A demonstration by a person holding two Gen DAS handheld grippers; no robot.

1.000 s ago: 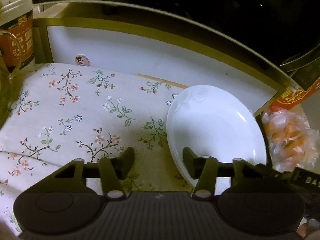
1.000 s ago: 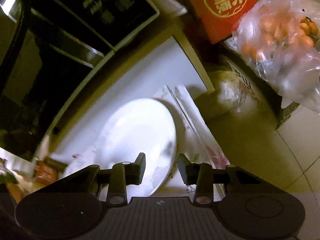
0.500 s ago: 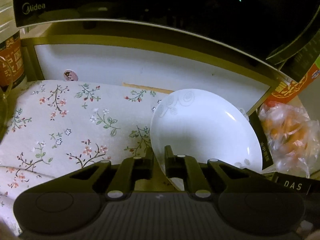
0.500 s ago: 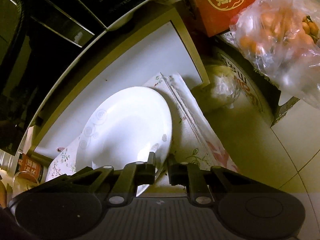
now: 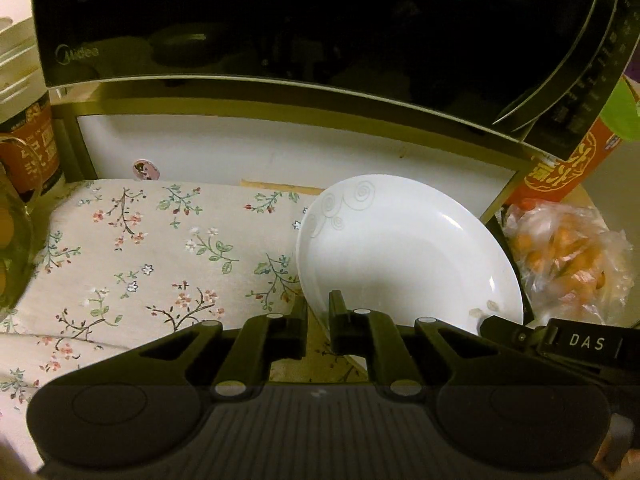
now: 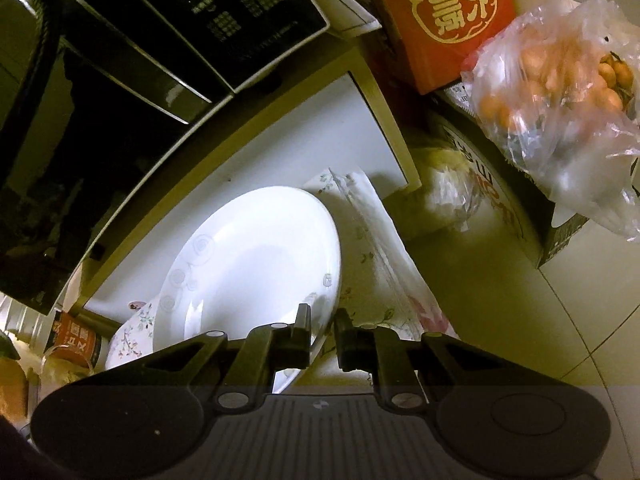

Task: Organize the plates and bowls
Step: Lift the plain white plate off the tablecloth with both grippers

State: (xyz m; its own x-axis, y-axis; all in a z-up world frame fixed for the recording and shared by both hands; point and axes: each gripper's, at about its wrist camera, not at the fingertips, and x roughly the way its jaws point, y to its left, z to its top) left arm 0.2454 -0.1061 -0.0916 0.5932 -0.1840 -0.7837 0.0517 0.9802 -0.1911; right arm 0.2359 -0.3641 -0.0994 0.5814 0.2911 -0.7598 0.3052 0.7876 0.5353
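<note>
A white plate (image 5: pixel 400 248) with faint swirl marks sits tilted over the right end of a floral cloth (image 5: pixel 140 260), its near edge raised. My left gripper (image 5: pixel 320 308) is shut on the plate's near left rim. In the right wrist view the same plate (image 6: pixel 256 256) shows, and my right gripper (image 6: pixel 323 320) is shut on its near right rim. The right gripper's dark body (image 5: pixel 560 340) shows at the lower right of the left wrist view.
A black microwave (image 5: pixel 280 20) stands on a shelf directly above the cloth, leaving low headroom. A bag of small oranges (image 5: pixel 568 256) and a red box (image 5: pixel 560 176) lie to the right. A labelled jar (image 5: pixel 28 152) stands at the left.
Both grippers went from open around the plate's rim to shut on it. The plate has tilted up off the cloth, and the left wrist view has risen slightly.
</note>
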